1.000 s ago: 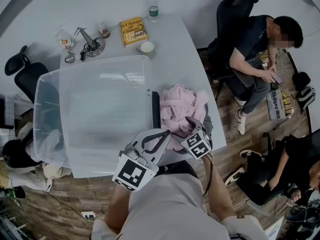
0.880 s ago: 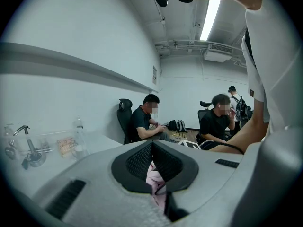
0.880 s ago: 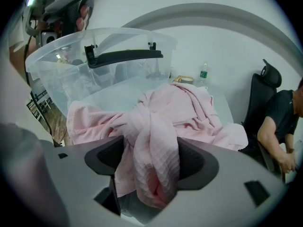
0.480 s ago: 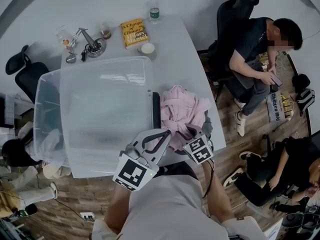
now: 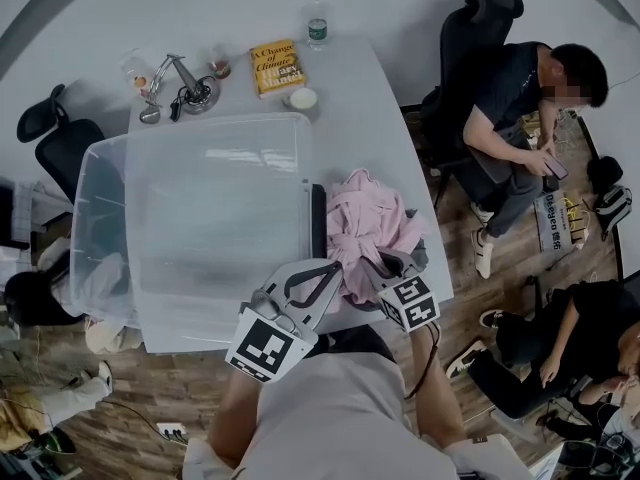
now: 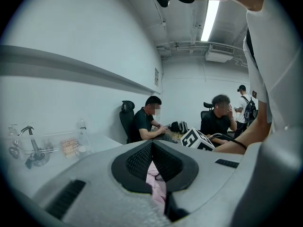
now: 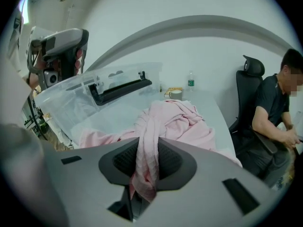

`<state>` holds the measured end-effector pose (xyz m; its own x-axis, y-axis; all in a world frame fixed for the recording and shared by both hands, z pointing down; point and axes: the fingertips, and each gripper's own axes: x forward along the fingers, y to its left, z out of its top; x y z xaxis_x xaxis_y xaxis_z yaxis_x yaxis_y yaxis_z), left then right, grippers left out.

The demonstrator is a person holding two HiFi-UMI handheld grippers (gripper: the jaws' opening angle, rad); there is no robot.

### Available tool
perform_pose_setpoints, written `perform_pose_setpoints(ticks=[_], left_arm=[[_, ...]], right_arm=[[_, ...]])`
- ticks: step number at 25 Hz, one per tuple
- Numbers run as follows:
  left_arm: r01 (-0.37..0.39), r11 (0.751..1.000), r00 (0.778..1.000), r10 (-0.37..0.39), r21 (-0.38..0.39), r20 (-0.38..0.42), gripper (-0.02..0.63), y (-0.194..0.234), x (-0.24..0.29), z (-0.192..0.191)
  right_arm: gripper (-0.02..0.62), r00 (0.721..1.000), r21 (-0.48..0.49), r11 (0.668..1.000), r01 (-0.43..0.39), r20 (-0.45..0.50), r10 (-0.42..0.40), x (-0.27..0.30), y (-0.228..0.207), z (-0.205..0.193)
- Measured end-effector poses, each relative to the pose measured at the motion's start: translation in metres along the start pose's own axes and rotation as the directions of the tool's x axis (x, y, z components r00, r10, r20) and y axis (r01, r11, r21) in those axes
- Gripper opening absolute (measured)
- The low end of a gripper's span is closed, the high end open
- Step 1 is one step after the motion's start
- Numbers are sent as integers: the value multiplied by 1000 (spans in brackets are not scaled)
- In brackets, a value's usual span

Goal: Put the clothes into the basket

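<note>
Right tool (image 7: 147, 144) has just clamped the crumpled pink fabric garment (image 7: 182, 122), bunched between its jaws. Left tool (image 6: 152, 148) closed, beside it.

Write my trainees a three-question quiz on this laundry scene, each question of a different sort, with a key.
1. True or false: the pink garment already lies inside the clear bin.
2. What is the right gripper clamped on? A) a book B) the pink garment C) a bottle
3. Fill the gap: in the head view, the garment lies on the table to the bin's ____.
Key: 1 false; 2 B; 3 right.
</note>
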<state>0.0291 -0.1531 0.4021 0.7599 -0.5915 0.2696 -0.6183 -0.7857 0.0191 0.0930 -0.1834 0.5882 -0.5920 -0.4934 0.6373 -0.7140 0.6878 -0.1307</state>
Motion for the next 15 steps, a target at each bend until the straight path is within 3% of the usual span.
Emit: perform_pose_setpoints(ticks=[5,11,15], left_arm=[[-6,1000,1000,6,-9,4,6,2,-4,1],[1,1000,1000,-1,18,15,6,3,-6,3],[-17,999,1000,17,-32,12,6,4,-8,5]], right_arm=[[63,997,69,998,-12,72,7,-10,0,17],[52,993,76,997,-11,114,2,-20,0,31],[51,988,100,995,-10,155,-5,-30,1,43]])
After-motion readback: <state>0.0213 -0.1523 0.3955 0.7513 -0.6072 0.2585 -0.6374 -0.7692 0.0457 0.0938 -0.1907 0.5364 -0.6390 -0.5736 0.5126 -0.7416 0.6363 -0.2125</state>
